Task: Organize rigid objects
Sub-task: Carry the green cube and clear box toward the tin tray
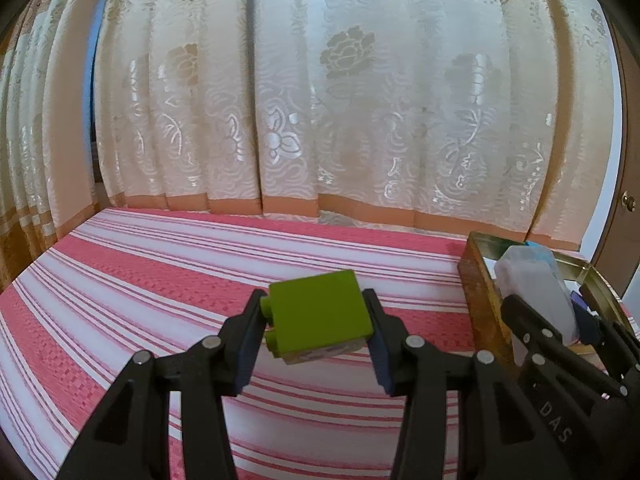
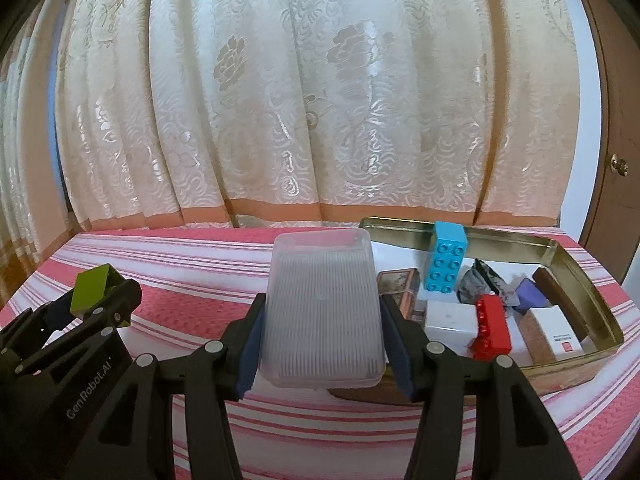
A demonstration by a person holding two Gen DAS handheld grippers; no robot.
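My left gripper point(image 1: 316, 316) is shut on a green toy brick point(image 1: 320, 314), held above the striped cloth with its studs pointing left; the same brick point(image 2: 90, 288) shows at the left of the right wrist view. My right gripper point(image 2: 322, 320) is shut on a clear ribbed plastic box point(image 2: 324, 304), lifted over the near left end of a gold metal tin point(image 2: 576, 276). That box point(image 1: 536, 292) and tin point(image 1: 476, 280) appear at the right edge of the left wrist view.
Inside the tin lie a blue brick point(image 2: 446, 262), a red brick point(image 2: 490, 330), a white cube point(image 2: 450, 318), a purple block point(image 2: 530, 294), a white carton point(image 2: 558, 328) and other small items. A red and white striped cloth point(image 1: 160, 272) covers the surface; cream curtains point(image 2: 320, 100) hang behind.
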